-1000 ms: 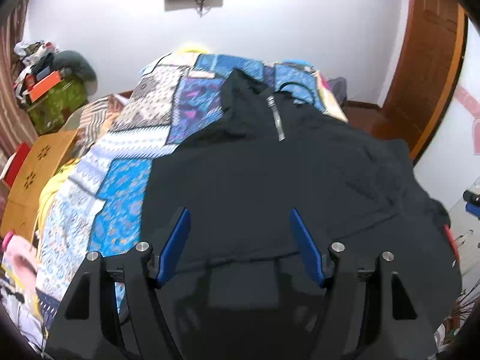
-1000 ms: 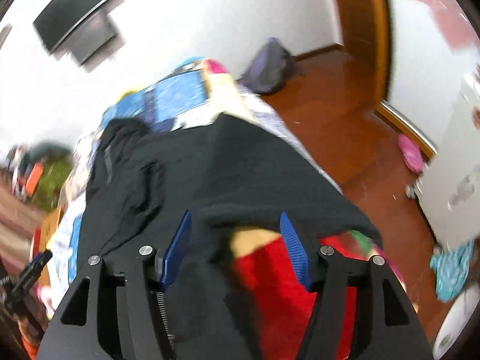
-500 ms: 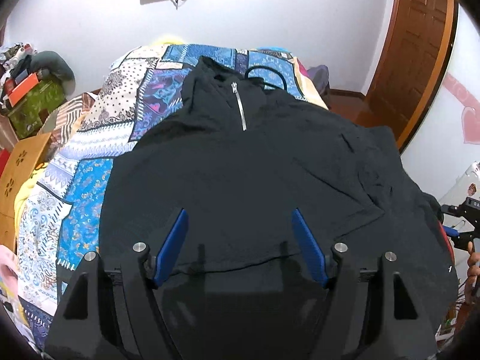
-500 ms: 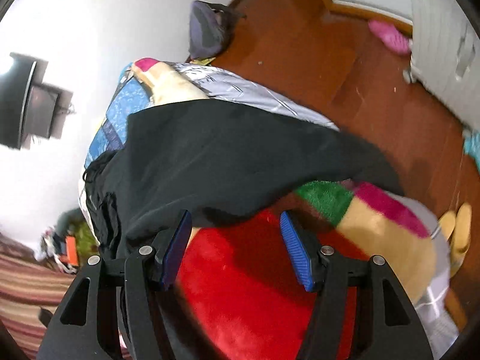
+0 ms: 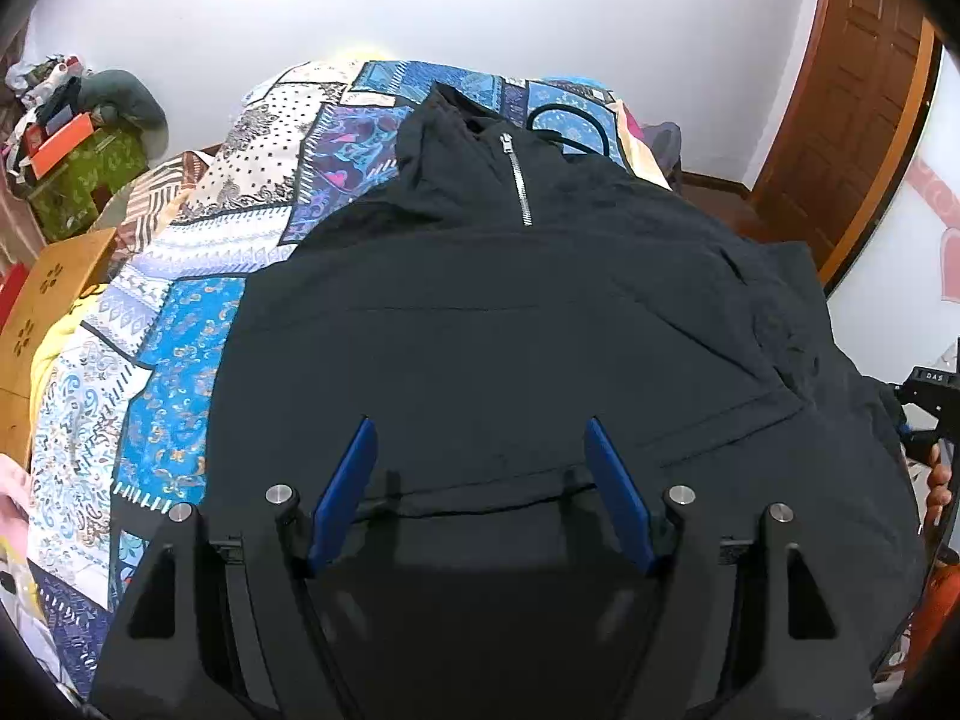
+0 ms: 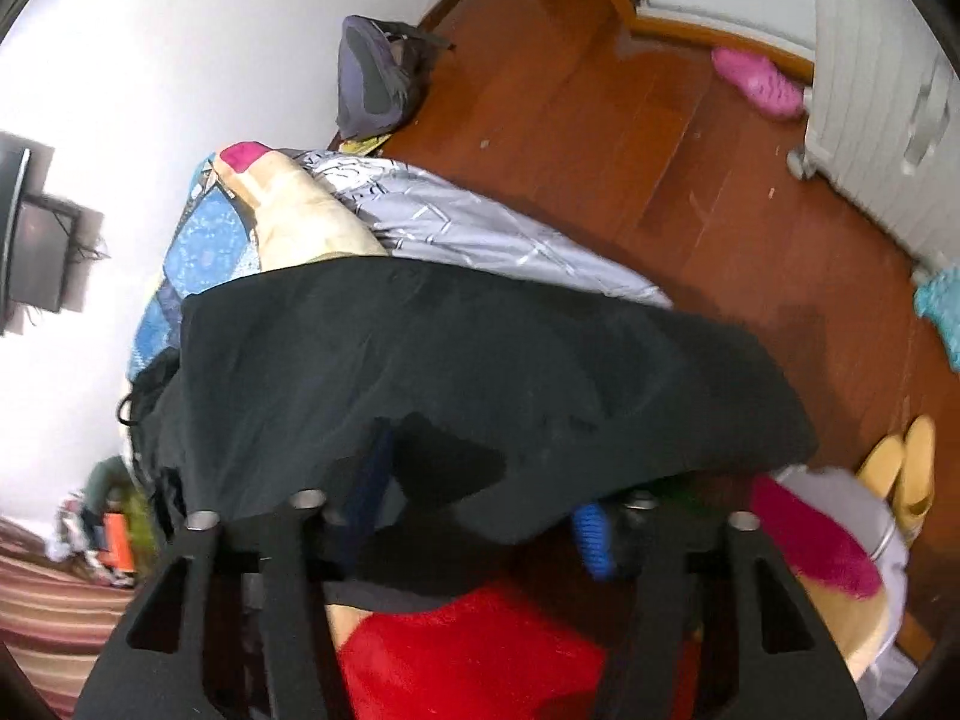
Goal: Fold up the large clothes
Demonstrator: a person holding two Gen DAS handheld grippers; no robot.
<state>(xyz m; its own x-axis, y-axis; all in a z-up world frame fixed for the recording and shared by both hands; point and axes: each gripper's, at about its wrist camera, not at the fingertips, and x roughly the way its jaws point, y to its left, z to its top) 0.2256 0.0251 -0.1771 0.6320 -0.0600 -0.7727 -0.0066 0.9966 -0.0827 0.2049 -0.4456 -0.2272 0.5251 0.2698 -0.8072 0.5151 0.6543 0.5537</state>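
Note:
A large black jacket (image 5: 510,330) with a silver zipper (image 5: 519,180) lies spread front-up on the patchwork bedspread (image 5: 180,324). My left gripper (image 5: 483,450) is open and empty, hovering over the jacket's lower hem. In the right wrist view the jacket's side edge (image 6: 480,360) drapes over the bed's right side. My right gripper (image 6: 480,498) is wide open right at that edge, and the cloth lies over and between its blue fingers (image 6: 591,534). The right gripper's body also shows at the far right of the left wrist view (image 5: 930,396).
A red plush blanket (image 6: 468,654) lies under the jacket's edge. The wooden floor (image 6: 690,180) holds a grey backpack (image 6: 378,78), pink slipper (image 6: 759,81) and yellow slippers (image 6: 900,468). A wooden door (image 5: 858,120) is right; clutter (image 5: 72,144) and a wooden chair (image 5: 42,312) are left.
My left gripper has pulled back and centred over the jacket's hem. My right gripper has swung down toward the bed's side, and the jacket's edge now covers its fingers.

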